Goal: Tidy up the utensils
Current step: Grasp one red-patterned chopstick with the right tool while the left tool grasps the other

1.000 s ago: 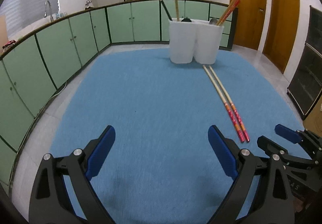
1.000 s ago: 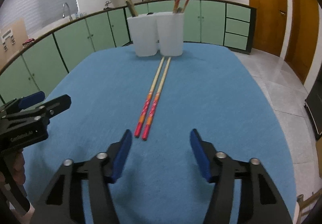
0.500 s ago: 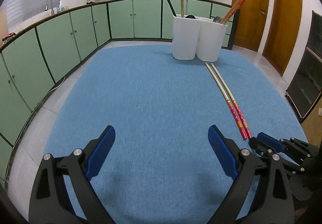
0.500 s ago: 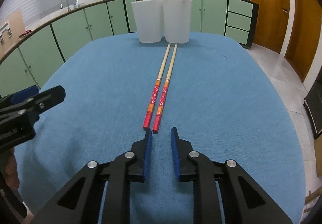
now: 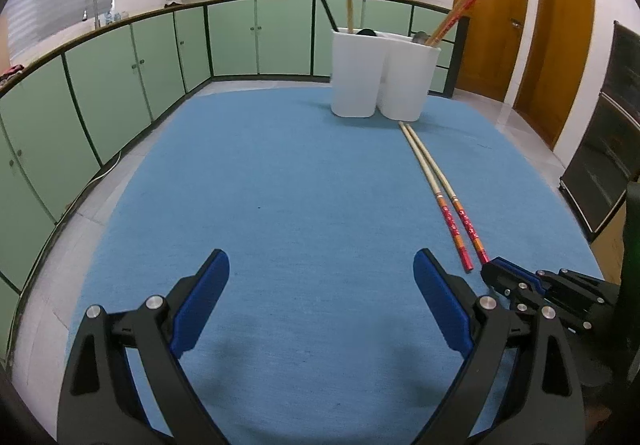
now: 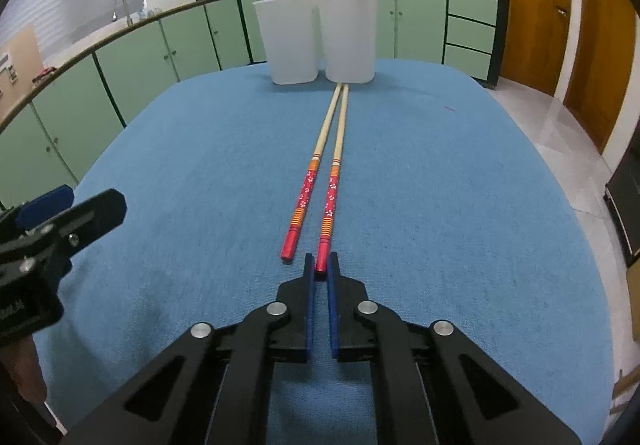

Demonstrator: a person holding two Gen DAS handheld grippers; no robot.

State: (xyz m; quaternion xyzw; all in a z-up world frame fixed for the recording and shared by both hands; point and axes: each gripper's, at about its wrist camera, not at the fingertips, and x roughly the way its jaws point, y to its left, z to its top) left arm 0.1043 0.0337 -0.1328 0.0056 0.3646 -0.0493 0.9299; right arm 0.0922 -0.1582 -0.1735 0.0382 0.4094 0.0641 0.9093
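Two long chopsticks with red patterned ends lie side by side on the blue tablecloth [image 6: 200, 173], pointing at a white two-part utensil holder [image 6: 316, 41] that holds more chopsticks and utensils. My right gripper [image 6: 319, 265] has its jaws closed to a narrow gap around the red end of the right chopstick [image 6: 331, 189]; the left chopstick [image 6: 306, 189] lies just beside it. In the left wrist view my left gripper [image 5: 320, 277] is wide open and empty over the cloth, left of the chopsticks [image 5: 440, 185] and the right gripper [image 5: 492, 273]. The holder [image 5: 384, 77] stands at the far edge.
Green kitchen cabinets [image 5: 120, 77] curve around the left and back, with a sink tap and pots on the counter. Wooden doors [image 5: 492, 17] stand at the right. The left gripper [image 6: 60, 217] shows at the left edge of the right wrist view.
My right gripper has narrowed from wide open to nearly shut and moved forward, its jaws now around the red end of the right chopstick. The left gripper stays open and has barely moved.
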